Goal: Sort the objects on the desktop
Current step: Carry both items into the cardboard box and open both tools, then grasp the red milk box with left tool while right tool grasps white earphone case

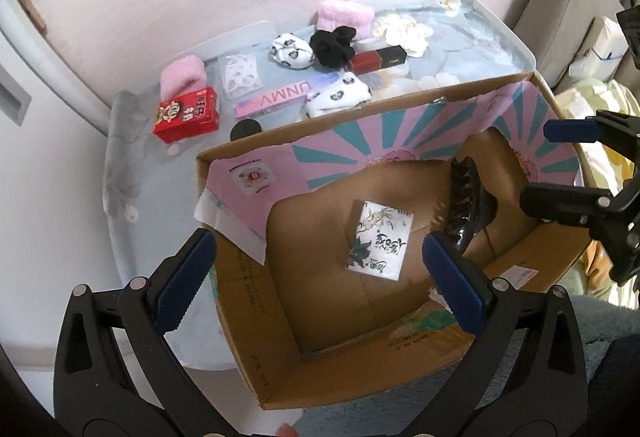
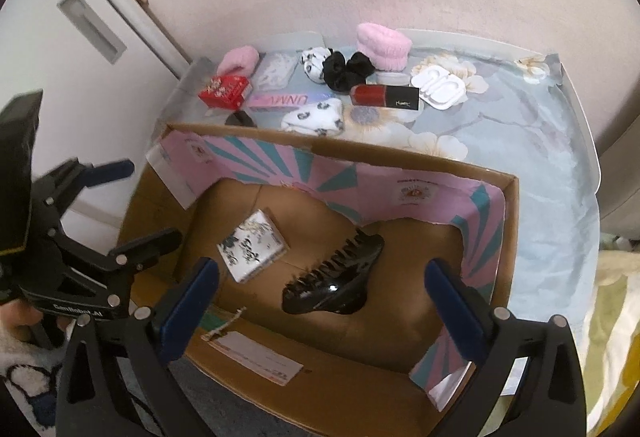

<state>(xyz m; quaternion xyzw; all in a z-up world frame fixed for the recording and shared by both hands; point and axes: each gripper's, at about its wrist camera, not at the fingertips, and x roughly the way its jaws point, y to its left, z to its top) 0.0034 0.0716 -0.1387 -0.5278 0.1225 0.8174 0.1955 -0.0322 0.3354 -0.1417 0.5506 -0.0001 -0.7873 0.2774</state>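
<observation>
while the left view half-hides the hair claw (image 1: 466,205), the right view bares it.

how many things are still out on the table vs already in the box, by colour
Table:
pink: 3, two towel rolls, UNMV box
red: 2, snack box, lipstick box
black: 2, scrunchie, round disc
white: 4, two socks, tray, clear packet
Cardboard box:
black hair claw: 1
white card: 1
Total: 13
</observation>
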